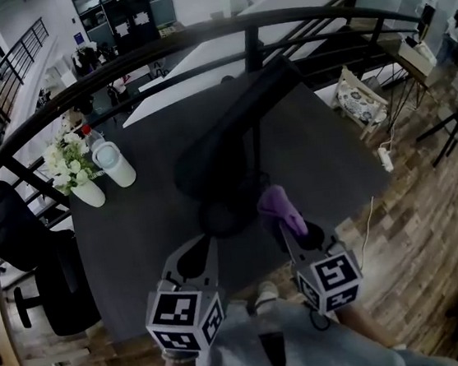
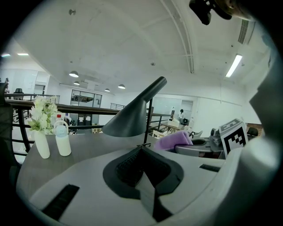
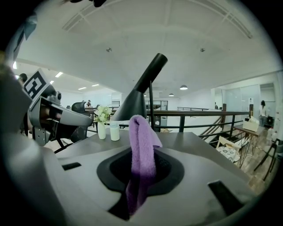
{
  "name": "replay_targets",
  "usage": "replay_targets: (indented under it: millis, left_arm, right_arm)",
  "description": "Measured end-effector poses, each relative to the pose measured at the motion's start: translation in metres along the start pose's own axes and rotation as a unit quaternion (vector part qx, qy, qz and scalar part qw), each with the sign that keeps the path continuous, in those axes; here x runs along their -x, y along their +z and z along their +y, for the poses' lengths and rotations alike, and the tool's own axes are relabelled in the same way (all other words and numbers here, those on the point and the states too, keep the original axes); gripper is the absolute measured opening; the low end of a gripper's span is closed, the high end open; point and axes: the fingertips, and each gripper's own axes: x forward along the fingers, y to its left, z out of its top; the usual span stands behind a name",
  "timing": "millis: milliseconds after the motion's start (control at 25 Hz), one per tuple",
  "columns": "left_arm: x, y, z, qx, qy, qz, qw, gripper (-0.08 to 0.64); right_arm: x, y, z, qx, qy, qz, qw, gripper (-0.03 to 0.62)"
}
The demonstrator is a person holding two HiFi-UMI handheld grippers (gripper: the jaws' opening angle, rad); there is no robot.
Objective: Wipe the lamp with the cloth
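Purple cloth [image 3: 141,143] is standing up out of the right gripper [image 1: 295,232], whose jaws are clamping its lower end while the free end is folding over at the top. This gripper is hovering at the near edge of the dark table [image 1: 135,231], just beside the round base of the black lamp [image 1: 231,128]. The lamp is standing on the table close to the person, and its cone shade is tilting on a thin upright stem. The cloth is sitting near the stem, apart from the shade.

The left gripper [image 1: 205,243] is resting at the other side of the base. Its jaws are pressing together with nothing between them, and their tips are pointing right at the foot of the stem. They may be touching the base, though the view is too dim to say.

At the table's far left corner a white bottle [image 1: 116,164] and a white vase of pale flowers [image 1: 74,165] are standing side by side.
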Motion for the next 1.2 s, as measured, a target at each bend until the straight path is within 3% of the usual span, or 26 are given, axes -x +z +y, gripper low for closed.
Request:
replay_targets:
  millis: [1200]
  left_arm:
    - [0.007,-0.004,0.007,0.008,0.003,0.001,1.0000,0.014]
  right_arm:
    - [-0.004,0.002,0.016,0.003,0.014,0.003,1.000,0.055]
